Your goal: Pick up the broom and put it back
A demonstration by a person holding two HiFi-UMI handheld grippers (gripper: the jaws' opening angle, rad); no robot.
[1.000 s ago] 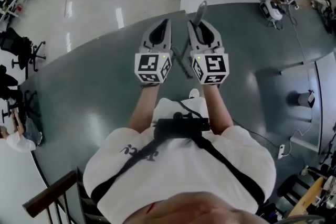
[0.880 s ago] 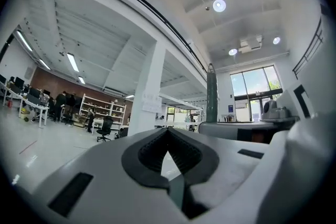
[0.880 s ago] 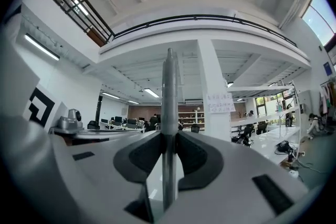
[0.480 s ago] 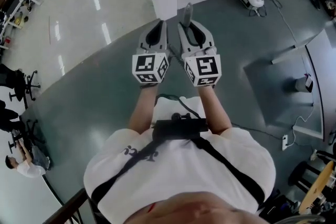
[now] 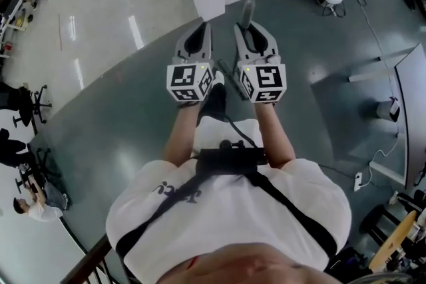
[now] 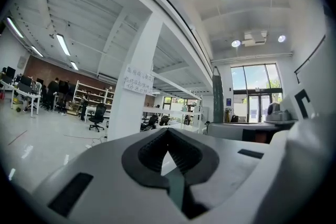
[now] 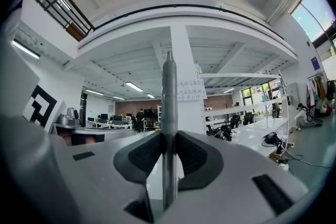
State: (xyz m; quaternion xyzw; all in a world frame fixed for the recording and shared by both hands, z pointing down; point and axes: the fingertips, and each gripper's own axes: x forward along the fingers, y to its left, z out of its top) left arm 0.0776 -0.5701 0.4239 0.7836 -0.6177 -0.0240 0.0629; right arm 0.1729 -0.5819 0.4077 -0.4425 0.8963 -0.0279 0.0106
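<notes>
The broom (image 7: 168,97) stands upright, its slim grey metal handle clamped between the pads of the right tool (image 7: 168,140), which grips it some way below the top. The handle rises straight to a rounded, tapered tip. Lower down, a dark ridged strip that looks like its brush end (image 5: 228,80) slants across just in front of the person, clear of the floor.

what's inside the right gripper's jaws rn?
A grey broom handle, upright, pinched between the right gripper's pads. Its top end sticks up clear of them; the lower part and bristle end are covered by the gripper body.
</notes>
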